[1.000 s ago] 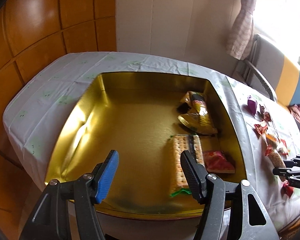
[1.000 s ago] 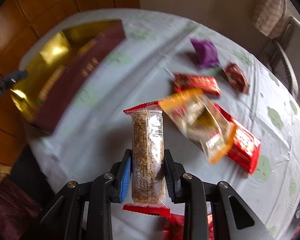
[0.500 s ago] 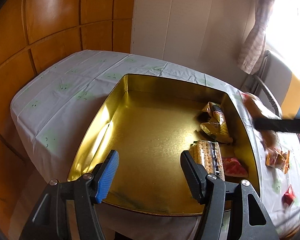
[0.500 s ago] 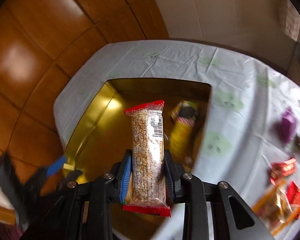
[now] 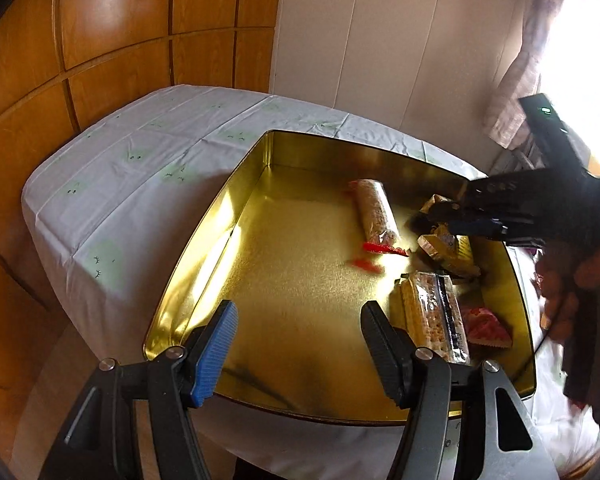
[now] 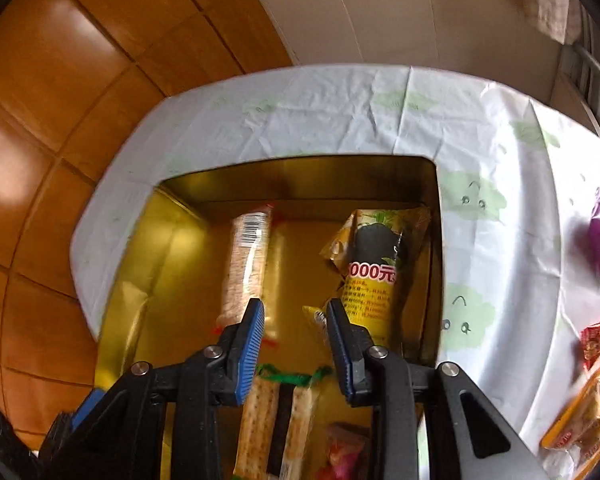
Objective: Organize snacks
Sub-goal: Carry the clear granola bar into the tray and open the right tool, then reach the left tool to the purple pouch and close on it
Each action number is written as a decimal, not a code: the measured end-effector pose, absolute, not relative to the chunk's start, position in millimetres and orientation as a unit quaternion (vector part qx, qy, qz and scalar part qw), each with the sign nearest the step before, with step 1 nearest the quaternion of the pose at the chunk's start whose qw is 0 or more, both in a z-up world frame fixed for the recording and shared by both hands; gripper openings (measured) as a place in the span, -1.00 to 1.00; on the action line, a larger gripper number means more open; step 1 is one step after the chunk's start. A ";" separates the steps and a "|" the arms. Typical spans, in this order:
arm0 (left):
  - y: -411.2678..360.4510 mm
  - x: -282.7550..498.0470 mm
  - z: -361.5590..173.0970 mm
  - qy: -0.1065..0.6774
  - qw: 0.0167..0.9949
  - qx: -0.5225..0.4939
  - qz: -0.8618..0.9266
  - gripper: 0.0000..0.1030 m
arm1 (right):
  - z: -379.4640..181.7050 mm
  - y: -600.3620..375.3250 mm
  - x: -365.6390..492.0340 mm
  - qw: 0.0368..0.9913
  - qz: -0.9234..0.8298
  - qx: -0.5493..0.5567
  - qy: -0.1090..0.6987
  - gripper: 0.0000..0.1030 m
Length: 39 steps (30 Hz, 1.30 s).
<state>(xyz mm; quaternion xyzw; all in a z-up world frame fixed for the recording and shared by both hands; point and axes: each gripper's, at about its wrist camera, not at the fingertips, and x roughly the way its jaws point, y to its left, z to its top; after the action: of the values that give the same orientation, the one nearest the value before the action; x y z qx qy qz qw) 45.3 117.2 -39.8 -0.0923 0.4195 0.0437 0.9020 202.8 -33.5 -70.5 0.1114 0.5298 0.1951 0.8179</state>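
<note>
The left wrist view looks steeply down along its own tongs [image 5: 300, 344] from above the near edge of the gold tin [image 5: 204, 240], facing the far wall, close enough for the tin to fill the middle of the picture. The right tongs [image 5: 452, 220] enter it from the right.

The right wrist view looks down along its tongs [image 6: 296, 340] from above the tin's [image 6: 140, 280] near right part, nearer to the contents, with the bench [image 6: 480, 160] stretching off to the right.

Both views share the tin's floor, the cereal bar [image 5: 374, 212] [image 6: 248, 256], the yellow packet [image 5: 448, 248] [image 6: 376, 264] and the cracker pack [image 5: 432, 316] [image 6: 276, 420].
</note>
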 end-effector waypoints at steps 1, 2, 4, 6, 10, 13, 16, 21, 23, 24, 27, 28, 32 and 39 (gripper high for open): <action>116.6 45.3 -39.3 0.419 0.902 -0.092 0.044 0.26 | -65.5 -36.2 197.5 0.822 0.199 0.110 0.523 -0.36; 116.1 45.6 -38.7 0.419 0.903 -0.090 0.044 0.26 | -59.9 -38.4 190.5 0.828 0.201 0.106 0.513 -0.37; 113.6 44.5 -36.3 0.416 0.904 -0.085 0.043 0.26 | -51.0 -42.9 175.5 0.836 0.205 0.096 0.500 -0.36; 110.4 43.3 -33.3 0.413 0.906 -0.080 0.042 0.26 | -41.4 -50.3 161.0 0.846 0.205 0.081 0.486 -0.36; 105.4 41.2 -28.4 0.408 0.909 -0.070 0.039 0.29 | -34.0 -67.5 129.8 0.862 0.202 0.049 0.462 -0.32; 100.4 40.1 -25.6 0.405 0.911 -0.064 0.033 0.29 | -32.8 -84.5 112.4 0.869 0.198 0.041 0.452 -0.31; 94.0 38.4 -23.4 0.403 0.913 -0.056 0.027 0.29 | -29.5 -104.6 96.3 0.876 0.184 0.034 0.444 -0.30; 83.7 35.9 -20.5 0.402 0.914 -0.045 0.016 0.30 | -30.3 -142.6 77.6 0.881 0.152 0.039 0.446 -0.30; 78.9 35.7 -19.6 0.401 0.915 -0.040 0.013 0.30 | -30.2 -158.7 71.8 0.883 0.138 0.040 0.448 -0.30; 76.6 35.4 -19.0 0.400 0.916 -0.037 0.010 0.30 | -29.5 -168.4 68.5 0.884 0.129 0.039 0.447 -0.30; 71.1 34.2 -18.0 0.399 0.916 -0.032 0.004 0.30 | -24.3 -197.0 58.0 0.890 0.100 0.031 0.444 -0.30; 69.6 33.7 -17.7 0.399 0.916 -0.032 0.001 0.30 | -22.5 -204.6 55.4 0.892 0.091 0.028 0.442 -0.30; 61.8 32.6 -16.4 0.399 0.917 -0.025 -0.005 0.33 | -16.0 -243.3 46.8 0.898 0.053 0.020 0.437 -0.25; 46.7 31.3 -14.7 0.399 0.917 -0.008 -0.019 0.34 | -14.0 -300.7 42.9 0.900 -0.007 0.019 0.435 -0.24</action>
<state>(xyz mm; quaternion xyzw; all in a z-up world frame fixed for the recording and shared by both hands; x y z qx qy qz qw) 31.3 46.7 -14.7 -0.0081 0.3987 -0.0186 0.9169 42.9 -300.7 -14.0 0.0193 0.4350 -0.0066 0.9002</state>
